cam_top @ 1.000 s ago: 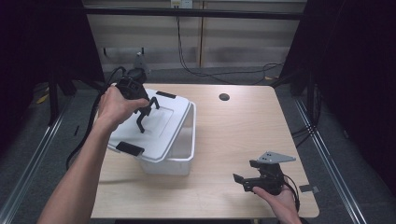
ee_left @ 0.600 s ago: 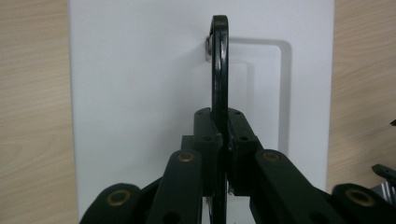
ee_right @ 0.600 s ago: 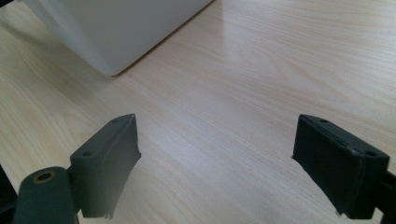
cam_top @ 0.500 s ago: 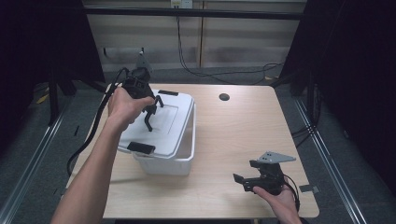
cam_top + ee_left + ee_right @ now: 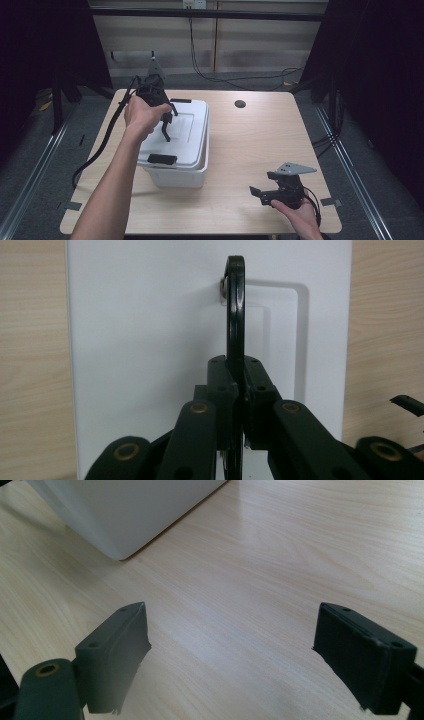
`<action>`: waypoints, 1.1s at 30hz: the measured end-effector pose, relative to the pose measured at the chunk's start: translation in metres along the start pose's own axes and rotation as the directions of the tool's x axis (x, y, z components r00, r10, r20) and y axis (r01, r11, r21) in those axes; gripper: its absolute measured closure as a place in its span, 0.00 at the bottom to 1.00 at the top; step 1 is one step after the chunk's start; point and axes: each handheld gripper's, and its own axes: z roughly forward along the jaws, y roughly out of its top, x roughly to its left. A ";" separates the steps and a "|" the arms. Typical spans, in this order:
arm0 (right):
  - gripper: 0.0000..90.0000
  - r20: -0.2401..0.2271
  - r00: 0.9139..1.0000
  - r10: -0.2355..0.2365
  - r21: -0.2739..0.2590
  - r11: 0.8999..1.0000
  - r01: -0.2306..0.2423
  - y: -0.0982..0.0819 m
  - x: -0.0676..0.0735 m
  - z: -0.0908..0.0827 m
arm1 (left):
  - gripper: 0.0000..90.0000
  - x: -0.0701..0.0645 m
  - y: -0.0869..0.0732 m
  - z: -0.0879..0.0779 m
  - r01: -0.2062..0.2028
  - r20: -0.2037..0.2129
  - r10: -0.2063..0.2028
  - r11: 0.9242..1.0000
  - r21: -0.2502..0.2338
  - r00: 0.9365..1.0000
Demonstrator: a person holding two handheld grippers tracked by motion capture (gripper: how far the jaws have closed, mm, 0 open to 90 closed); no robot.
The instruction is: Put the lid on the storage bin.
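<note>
White plastic makes up the box [image 5: 177, 167] that sits on the left half of the pale wooden surface [image 5: 260, 145], its lid [image 5: 187, 132] in place with a black clip [image 5: 161, 159] at the near end and another [image 5: 180, 100] at the far end. The left tool [image 5: 167, 131] hangs over the lid from the person's left hand [image 5: 142, 114] and is clenched on the thin black handle [image 5: 235, 310] of the lid; in the left gripper view the handle stands on edge between the two pads, its far end pinned at the corner of a shallow recess in the lid. A thick black cable [image 5: 102, 145] trails from this tool along the left side of the box and over the edge of the surface. The right tool [image 5: 257, 192] rests low near the front right corner, well apart from the box, held in the right hand [image 5: 300, 217], with its pads spread wide and nothing between them; in the right gripper view bare wood lies between its pads [image 5: 117, 652] and a corner of the box [image 5: 125, 515] shows farther off. A small dark round hole [image 5: 240, 104] marks the surface toward the far side, right of the box. Nothing lies between the box and the right tool.
</note>
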 end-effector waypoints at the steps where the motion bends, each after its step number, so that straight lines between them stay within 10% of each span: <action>1: 0.15 0.000 1.000 0.000 0.000 1.000 0.000 0.000 0.000 0.000 | 0.94 -0.001 0.000 0.001 0.012 0.005 -0.012 1.000 0.001 1.000; 33: 0.15 0.005 1.000 -0.004 0.006 1.000 0.004 0.000 0.000 0.000 | 0.94 -0.005 -0.003 0.016 0.059 -0.006 -0.059 0.998 -0.001 0.998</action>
